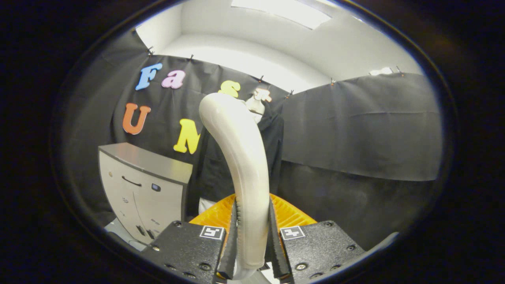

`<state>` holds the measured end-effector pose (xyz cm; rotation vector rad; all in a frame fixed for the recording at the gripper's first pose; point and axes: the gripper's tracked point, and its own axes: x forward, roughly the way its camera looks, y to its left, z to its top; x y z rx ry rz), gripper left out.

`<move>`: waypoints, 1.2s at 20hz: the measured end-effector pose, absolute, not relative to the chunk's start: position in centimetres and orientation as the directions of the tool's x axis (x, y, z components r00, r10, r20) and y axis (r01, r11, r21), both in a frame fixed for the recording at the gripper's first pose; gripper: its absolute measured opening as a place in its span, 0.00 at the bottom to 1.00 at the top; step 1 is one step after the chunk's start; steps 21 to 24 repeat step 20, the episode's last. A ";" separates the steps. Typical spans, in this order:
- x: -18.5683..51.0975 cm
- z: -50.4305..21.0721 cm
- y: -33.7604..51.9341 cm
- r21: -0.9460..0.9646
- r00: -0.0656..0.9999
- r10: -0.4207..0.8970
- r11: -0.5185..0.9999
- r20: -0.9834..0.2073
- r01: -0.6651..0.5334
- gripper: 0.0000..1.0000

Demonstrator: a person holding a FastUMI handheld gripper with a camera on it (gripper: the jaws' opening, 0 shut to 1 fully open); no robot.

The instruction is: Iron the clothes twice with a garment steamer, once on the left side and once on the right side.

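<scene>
My gripper is shut on the pale curved handle of the garment steamer, both fingers pressing its lower part. The handle rises between the fingers and bends away at the top toward the clothes. Beyond it a black garment hangs on a hanger against the booth wall, partly hidden by the handle. The steamer's head is out of sight behind the bend.
A grey and white cabinet-like machine stands left of the garment, close to the fingers. Black cloth covers the wall to the right. A bit of white fabric shows below the garment's hem.
</scene>
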<state>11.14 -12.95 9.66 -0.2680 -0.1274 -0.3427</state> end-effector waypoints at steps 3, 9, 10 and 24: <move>10.8 10.0 -12.5 -0.217 0.945 -0.271 0.926 0.184 0.308 0.38; 10.3 10.5 -12.5 -0.178 0.946 -0.268 0.937 0.184 0.300 0.39; 10.3 10.4 -12.5 -0.166 0.946 -0.270 0.939 0.180 0.300 0.39; 10.2 10.7 -12.7 -0.121 0.943 -0.274 0.946 0.189 0.300 0.39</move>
